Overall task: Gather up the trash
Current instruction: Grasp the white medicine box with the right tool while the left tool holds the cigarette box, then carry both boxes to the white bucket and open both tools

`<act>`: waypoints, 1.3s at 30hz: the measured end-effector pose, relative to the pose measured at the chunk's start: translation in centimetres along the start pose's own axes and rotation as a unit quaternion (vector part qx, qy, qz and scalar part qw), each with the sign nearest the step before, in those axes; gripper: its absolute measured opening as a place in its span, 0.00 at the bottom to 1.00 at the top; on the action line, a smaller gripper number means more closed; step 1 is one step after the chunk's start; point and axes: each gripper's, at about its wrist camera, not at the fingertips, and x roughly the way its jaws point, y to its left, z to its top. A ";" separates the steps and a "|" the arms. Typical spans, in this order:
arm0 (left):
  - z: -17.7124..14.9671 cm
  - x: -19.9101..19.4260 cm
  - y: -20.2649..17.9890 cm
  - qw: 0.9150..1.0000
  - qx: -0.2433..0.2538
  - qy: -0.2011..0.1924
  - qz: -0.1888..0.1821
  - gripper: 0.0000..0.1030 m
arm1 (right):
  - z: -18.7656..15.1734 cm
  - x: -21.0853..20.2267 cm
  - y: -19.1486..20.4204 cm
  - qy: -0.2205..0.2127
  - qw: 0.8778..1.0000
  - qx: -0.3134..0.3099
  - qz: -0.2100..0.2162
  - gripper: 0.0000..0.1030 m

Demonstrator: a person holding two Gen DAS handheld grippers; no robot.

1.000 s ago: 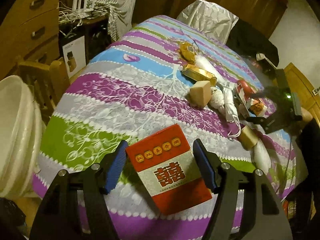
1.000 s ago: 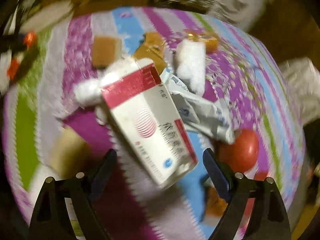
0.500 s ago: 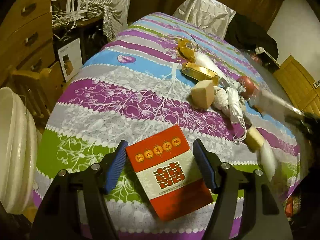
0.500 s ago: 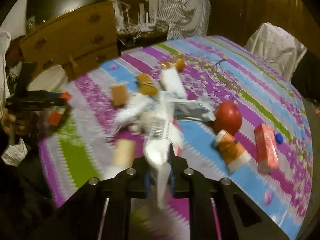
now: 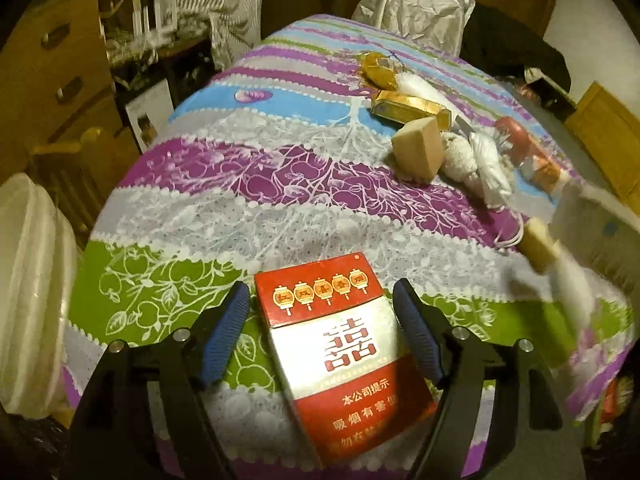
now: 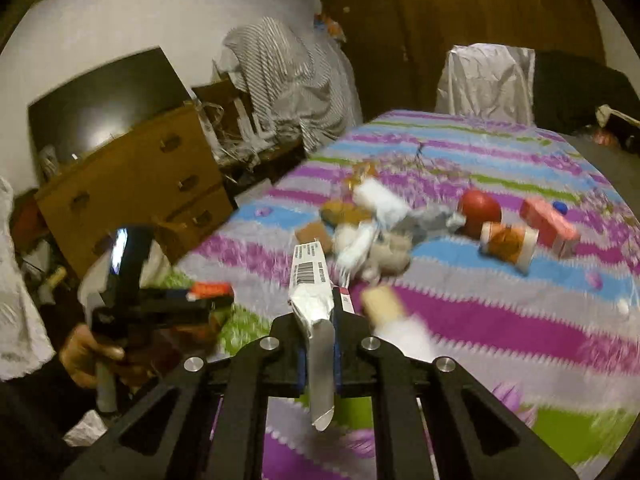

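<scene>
The left tongs (image 5: 322,330) gape wide around a red pack (image 5: 340,356), blue pads just beside its edges and not pressing; it lies on the worktop (image 5: 248,208) at the near edge. The right tongs (image 6: 318,344) are clamped tight on a flattened white carton (image 6: 314,300), held edge-on above the near worktop. Farther off, mid-worktop, lies a blurred heap of trash (image 6: 372,236); right of it a red ball (image 6: 479,210), a can (image 6: 508,244) and a red box (image 6: 550,226).
</scene>
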 end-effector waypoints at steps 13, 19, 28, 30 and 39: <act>-1.6 -0.3 -1.2 0.998 0.017 -0.013 0.061 0.65 | -3.3 4.4 0.0 0.051 0.998 -0.002 -0.029 0.50; -2.2 -0.9 -0.9 0.997 0.004 -0.024 0.070 0.53 | -4.7 5.2 -0.5 0.086 0.996 0.015 -0.030 0.18; -0.9 -5.3 0.1 0.996 -0.012 -0.070 0.057 0.53 | -2.7 3.5 1.1 0.036 0.998 0.050 -0.006 0.12; -0.2 -7.0 0.8 0.994 -0.016 -0.084 0.064 0.53 | -1.4 3.5 2.0 0.026 0.998 0.050 0.007 0.12; 2.4 -14.0 7.7 0.975 -0.046 -0.150 0.160 0.53 | 5.7 7.8 11.8 0.028 0.996 -0.014 0.084 0.12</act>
